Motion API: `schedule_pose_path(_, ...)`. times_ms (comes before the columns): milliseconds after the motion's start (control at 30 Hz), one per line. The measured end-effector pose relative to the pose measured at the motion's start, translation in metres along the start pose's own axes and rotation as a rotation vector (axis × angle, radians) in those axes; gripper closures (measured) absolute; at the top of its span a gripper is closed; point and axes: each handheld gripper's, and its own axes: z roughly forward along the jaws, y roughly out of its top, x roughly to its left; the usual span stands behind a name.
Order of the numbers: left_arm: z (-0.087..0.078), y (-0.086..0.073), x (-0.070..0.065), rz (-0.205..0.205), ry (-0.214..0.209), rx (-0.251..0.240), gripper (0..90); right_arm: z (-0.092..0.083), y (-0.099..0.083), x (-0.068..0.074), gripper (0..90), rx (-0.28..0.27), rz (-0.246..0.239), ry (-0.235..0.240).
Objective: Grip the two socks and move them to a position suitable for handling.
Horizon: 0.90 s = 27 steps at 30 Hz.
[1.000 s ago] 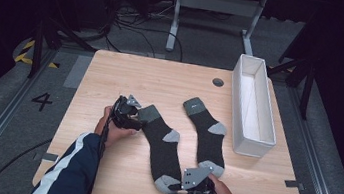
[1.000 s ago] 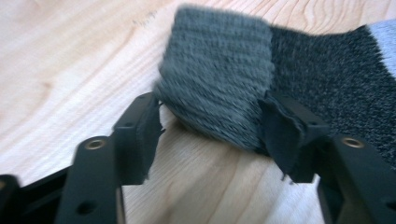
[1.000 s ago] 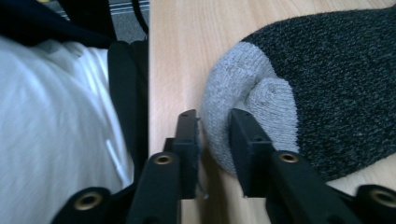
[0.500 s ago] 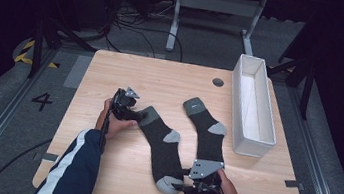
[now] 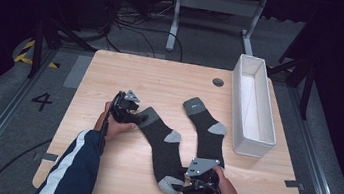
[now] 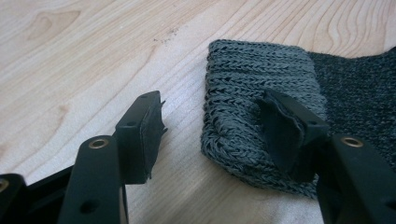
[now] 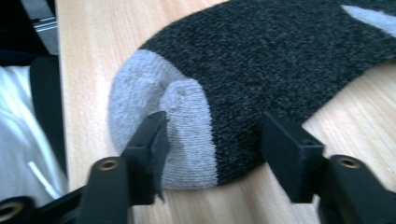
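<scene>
Both grippers have let go, I'd say. The left gripper [image 5: 138, 116] sits at the ribbed cuff of the left dark grey knit sock with light grey heel and toe [image 5: 161, 141]; its jaws were just closing a bit but stand apart, one pad resting on the cuff [image 6: 261, 112]. The right gripper [image 5: 183, 185] just opened; its jaws straddle the toe [image 7: 159, 116], prob not pinching, tho the view's blurry. The sock lies flat mid-table beside its twin [image 5: 208, 132], so the laying-out looks done; the white box [image 5: 249, 147] is next imo.

Desk [image 5: 162, 80]: light wood, round grommet hole [image 5: 218, 82] near far edge. White box [image 5: 253, 103] along its right side, open top. Floor: cables [image 5: 119, 24], a "4" marking [image 5: 42, 100].
</scene>
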Motion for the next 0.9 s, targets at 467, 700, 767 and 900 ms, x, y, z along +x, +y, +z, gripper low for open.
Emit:
schedule_pose_path(467,-0.003,0.001,-0.006,0.061,-0.059,0.013,70.4,-0.001,-0.004,-0.008,71.7,-0.011,0.022,0.09)
schedule_pose_path(700,-0.004,0.002,-0.01,0.111,-0.033,0.011,77.4,-0.002,-0.003,-0.007,76.5,-0.017,-0.008,0.071)
schedule_pose_path(767,-0.005,0.001,-0.011,0.101,-0.03,0.007,77.8,-0.003,-0.002,-0.007,76.7,-0.02,-0.011,0.069)
schedule_pose_path(900,-0.006,0.002,-0.013,0.114,0.011,-0.026,79.5,-0.005,-0.001,-0.008,76.9,-0.022,-0.02,0.054)
